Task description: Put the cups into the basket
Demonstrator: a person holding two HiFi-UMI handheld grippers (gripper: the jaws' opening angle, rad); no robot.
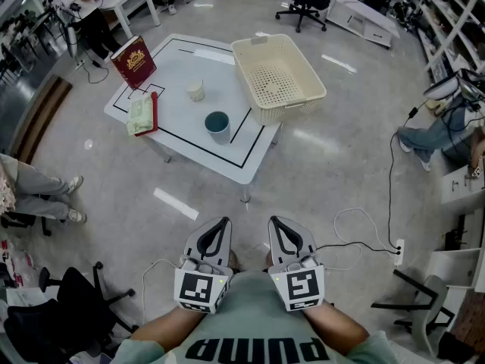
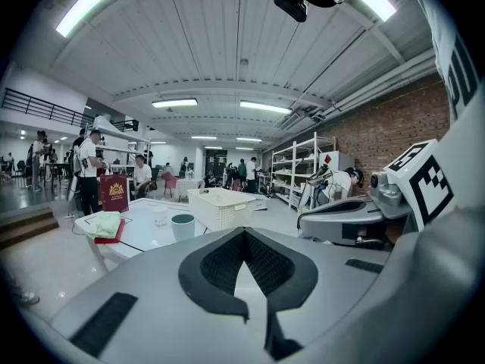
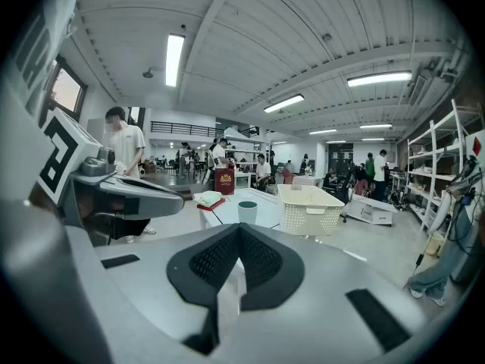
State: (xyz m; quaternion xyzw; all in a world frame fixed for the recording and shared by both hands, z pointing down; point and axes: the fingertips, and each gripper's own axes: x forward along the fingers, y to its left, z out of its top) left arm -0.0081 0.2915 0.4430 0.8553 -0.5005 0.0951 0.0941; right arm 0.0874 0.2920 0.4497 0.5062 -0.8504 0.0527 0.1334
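A teal cup [image 1: 217,126] stands near the front of the white table [image 1: 182,59], and a small white cup [image 1: 195,90] stands behind it to the left. The cream basket [image 1: 277,78] sits on the table's right end with nothing visible in it. My left gripper [image 1: 220,223] and right gripper [image 1: 277,222] hang side by side close to my body, well short of the table, both shut and holding nothing. The left gripper view looks past its closed gripper [image 2: 243,232] at the teal cup [image 2: 182,227] and basket [image 2: 223,205]. The right gripper [image 3: 239,226] faces the teal cup [image 3: 247,211] and basket [image 3: 311,207].
A red book [image 1: 134,61] stands at the table's back left, and a green cloth on a red book [image 1: 142,114] lies at the left edge. Cables [image 1: 364,233] trail on the floor to the right. Chairs, desks, shelves and people surround the table.
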